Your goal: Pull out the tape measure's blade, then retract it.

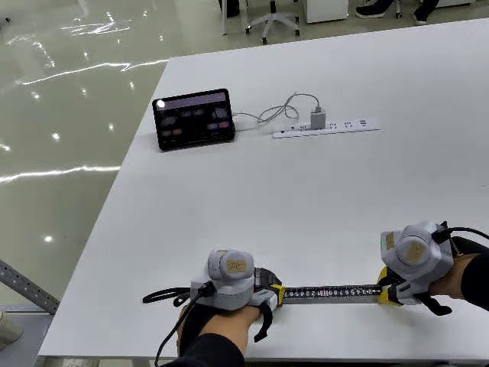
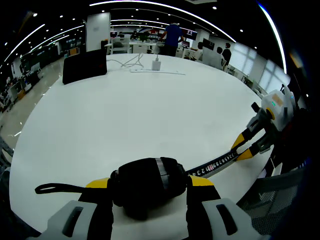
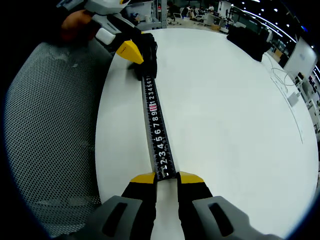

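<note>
The black rounded tape measure case (image 2: 146,192) sits squeezed between the jaws of the left gripper (image 2: 149,182), its lower half covered by them; its dark numbered steel blade (image 3: 155,125) lies drawn out flat along the white table (image 1: 306,199); the right gripper (image 3: 167,178) is clamped on the blade's tip, hiding its very end.

Scale on the black tape-measure blade (image 3: 158,135): in the right gripper view we read white digits 1 to 9, a red block (image 3: 153,106) whose figure we cannot make out, then 2 to 7. On the dark tablet screen (image 1: 193,117) we read nothing.
</note>
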